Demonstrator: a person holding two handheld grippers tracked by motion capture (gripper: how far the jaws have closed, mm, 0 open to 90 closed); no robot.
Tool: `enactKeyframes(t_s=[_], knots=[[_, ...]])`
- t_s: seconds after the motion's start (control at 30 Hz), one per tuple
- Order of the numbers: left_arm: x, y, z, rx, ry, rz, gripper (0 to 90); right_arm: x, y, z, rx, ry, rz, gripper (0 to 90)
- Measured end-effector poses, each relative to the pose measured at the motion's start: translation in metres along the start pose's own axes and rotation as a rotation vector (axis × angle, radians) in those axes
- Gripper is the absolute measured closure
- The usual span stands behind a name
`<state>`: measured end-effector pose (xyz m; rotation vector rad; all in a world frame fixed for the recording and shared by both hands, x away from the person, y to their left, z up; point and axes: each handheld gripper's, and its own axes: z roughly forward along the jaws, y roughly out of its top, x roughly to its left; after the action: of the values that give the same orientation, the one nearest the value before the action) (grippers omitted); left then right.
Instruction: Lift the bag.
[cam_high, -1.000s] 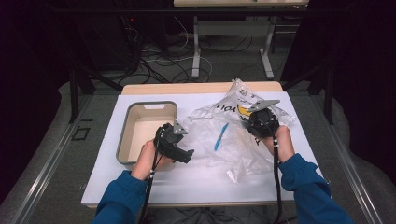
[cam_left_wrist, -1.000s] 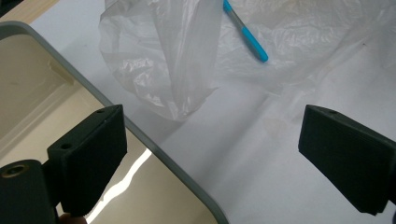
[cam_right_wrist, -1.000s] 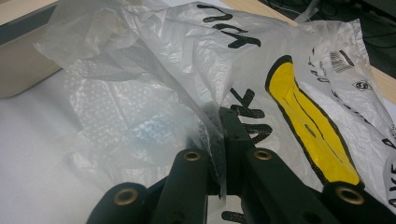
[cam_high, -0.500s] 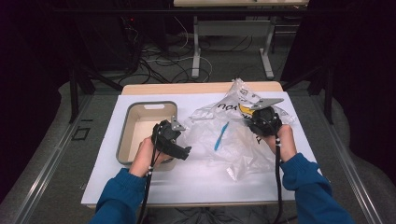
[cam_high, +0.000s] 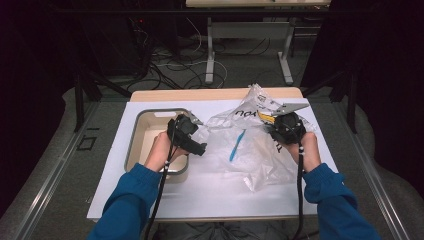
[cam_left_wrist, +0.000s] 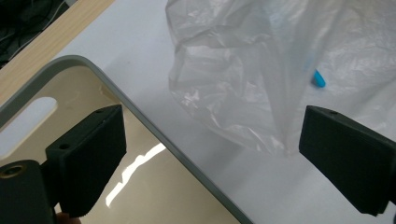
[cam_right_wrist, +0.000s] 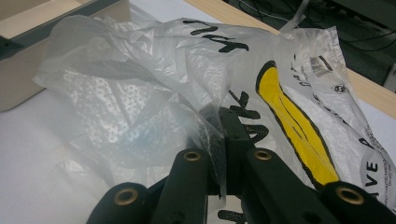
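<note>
Right gripper view: right gripper (cam_right_wrist: 223, 154) clamped on plastic bag (cam_right_wrist: 196, 60) film, lifting edge to expose blue pen (cam_high: 236, 146) inside. Left gripper (cam_left_wrist: 212, 149) wide, over tray (cam_left_wrist: 154, 135) rim, poised toward bag on surface (cam_high: 200, 190).

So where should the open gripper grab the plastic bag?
Probably the loose crumpled edge of the plastic bag nearest the tray, coming in from the tray side. The left gripper already stands open facing that fold, and the right gripper pinches the printed end, so pulling there could spread it.

Beige tray (cam_high: 131, 150) on white table (cam_high: 210, 195)
</note>
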<state>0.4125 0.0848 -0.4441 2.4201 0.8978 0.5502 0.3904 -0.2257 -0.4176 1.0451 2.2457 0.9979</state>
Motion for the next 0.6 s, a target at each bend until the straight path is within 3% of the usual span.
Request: enactKeyframes(t_s=[0.03, 0.27, 0.4, 0.6], knots=[[0.004, 0.004, 0.003, 0.008, 0.025, 0.009, 10.3, 0.000, 0.000, 0.000, -0.004, 0.000, 0.004, 90.0], [0.013, 0.014, 0.023, 0.063, 0.057, 0.023, 19.2, -0.004, -0.001, -0.002, -0.006, -0.002, 0.014, 90.0], [0.013, 0.019, 0.038, 0.118, 0.042, 0.047, 27.6, -0.004, -0.001, -0.001, 0.000, 0.003, 0.010, 90.0], [0.015, 0.031, 0.055, 0.148, 0.017, 0.075, 39.2, -0.005, -0.001, -0.002, 0.003, 0.007, 0.015, 90.0]])
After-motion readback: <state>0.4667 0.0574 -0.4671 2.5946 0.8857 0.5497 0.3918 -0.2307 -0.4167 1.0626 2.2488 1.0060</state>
